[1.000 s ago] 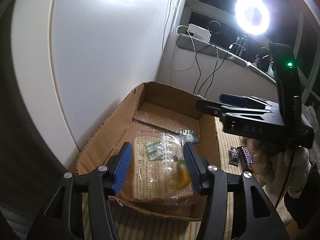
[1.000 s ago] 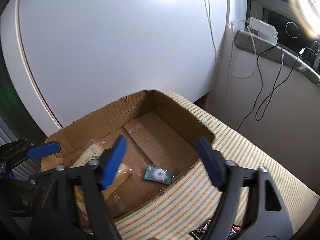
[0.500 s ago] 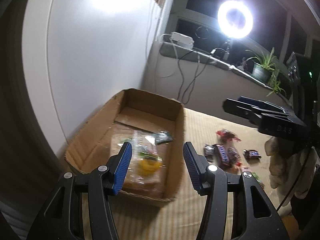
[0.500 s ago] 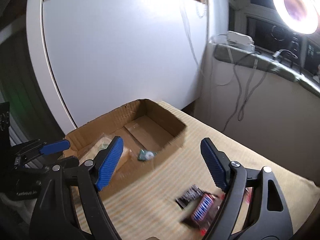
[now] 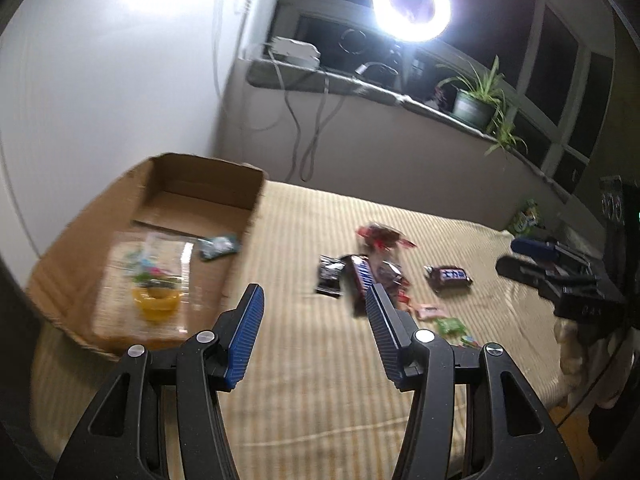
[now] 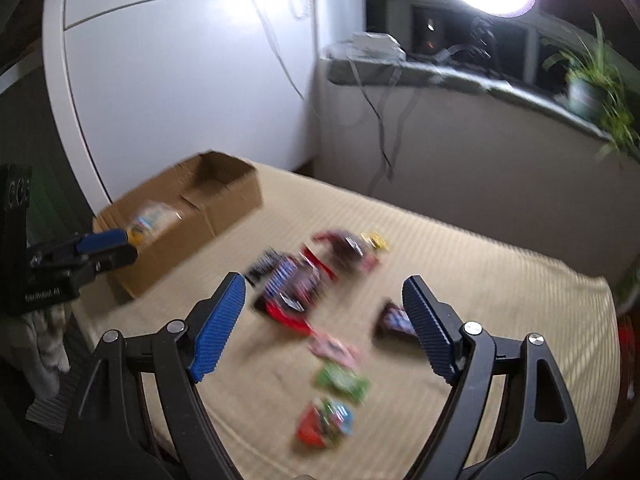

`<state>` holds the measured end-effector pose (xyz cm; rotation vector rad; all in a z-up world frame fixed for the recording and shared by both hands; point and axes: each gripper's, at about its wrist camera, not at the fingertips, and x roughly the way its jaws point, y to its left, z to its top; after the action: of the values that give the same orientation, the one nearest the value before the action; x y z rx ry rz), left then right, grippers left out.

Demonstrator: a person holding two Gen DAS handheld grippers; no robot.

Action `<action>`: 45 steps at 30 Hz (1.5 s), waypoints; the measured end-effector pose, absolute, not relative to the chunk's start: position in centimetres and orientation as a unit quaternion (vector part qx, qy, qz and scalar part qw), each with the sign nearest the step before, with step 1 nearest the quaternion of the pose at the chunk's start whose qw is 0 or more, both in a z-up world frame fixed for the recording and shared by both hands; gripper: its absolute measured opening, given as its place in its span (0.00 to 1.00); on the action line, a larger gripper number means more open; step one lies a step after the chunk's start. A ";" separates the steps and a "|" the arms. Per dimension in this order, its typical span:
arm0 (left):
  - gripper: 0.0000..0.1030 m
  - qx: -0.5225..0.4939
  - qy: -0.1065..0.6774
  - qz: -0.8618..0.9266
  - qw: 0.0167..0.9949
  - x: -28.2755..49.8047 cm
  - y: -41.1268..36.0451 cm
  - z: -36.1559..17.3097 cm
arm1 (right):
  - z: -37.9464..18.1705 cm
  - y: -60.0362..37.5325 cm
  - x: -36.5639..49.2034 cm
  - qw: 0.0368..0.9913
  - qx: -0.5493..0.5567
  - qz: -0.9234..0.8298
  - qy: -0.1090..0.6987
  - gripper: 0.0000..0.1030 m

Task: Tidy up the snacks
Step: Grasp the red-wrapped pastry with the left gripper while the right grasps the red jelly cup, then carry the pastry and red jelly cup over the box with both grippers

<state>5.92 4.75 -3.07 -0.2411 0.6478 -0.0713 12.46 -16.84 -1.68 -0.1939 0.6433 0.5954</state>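
Observation:
An open cardboard box [image 5: 200, 172] stands at the left of the striped table and holds a clear packet with a yellow ring [image 5: 154, 284] and a small teal packet [image 5: 218, 246]. The box also shows in the right wrist view [image 6: 192, 220]. Several candy bars and small snack packets [image 5: 360, 276] lie loose on the cloth right of the box; they are blurred in the right wrist view [image 6: 296, 284]. My left gripper [image 5: 314, 308] is open and empty, above the cloth between box and snacks. My right gripper [image 6: 322, 296] is open and empty above the snack pile.
A striped cloth [image 5: 320, 380] covers the table. A white wall panel [image 5: 100, 80] stands behind the box. A window ledge with cables, a ring light [image 5: 412, 0] and a potted plant [image 5: 476, 104] runs along the back. The table's right edge [image 6: 612, 320] drops off.
Both grippers have swung right, away from the box toward the loose snacks, staying open. The views are motion-blurred. The box has slid to the left in both views.

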 end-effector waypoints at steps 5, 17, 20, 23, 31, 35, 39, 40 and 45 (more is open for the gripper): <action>0.48 -0.118 0.331 -0.052 0.935 7.1 3.1 -4.1 | -4.0 -19.7 11.3 0.899 -0.080 0.265 0.340 0.81; 0.48 -0.097 0.364 -0.101 0.921 11.2 -1.1 -5.4 | -9.4 -18.9 9.1 0.878 -0.094 0.265 0.387 0.69; 0.47 -0.089 0.369 -0.110 0.918 12.8 -2.3 -5.8 | -10.0 -18.3 9.1 0.875 -0.101 0.268 0.390 0.65; 0.42 -0.076 0.380 -0.114 0.915 14.4 -3.4 -6.6 | -10.3 -18.0 9.4 0.873 -0.104 0.267 0.396 0.57; 0.42 -0.057 0.406 -0.120 0.904 17.4 -4.7 -8.1 | -11.0 -18.3 9.6 0.867 -0.100 0.269 0.407 0.50; 0.40 -0.043 0.413 -0.121 0.902 17.9 -5.3 -8.5 | -11.4 -18.2 9.3 0.866 -0.107 0.268 0.409 0.46; 0.35 -0.037 0.419 -0.115 0.900 18.4 -5.4 -9.1 | -11.6 -18.1 9.2 0.866 -0.117 0.264 0.408 0.41; 0.35 -0.035 0.418 -0.115 0.900 18.5 -5.4 -9.2 | -11.6 -18.1 9.1 0.866 -0.118 0.264 0.407 0.40; 0.33 -0.027 0.414 -0.116 0.903 18.2 -5.3 -9.1 | -11.5 -18.3 9.1 0.866 -0.115 0.263 0.409 0.39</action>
<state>18.20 -5.34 -9.11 -0.0553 0.8558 -0.2392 9.07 -18.28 -11.51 -0.2402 0.8557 0.5516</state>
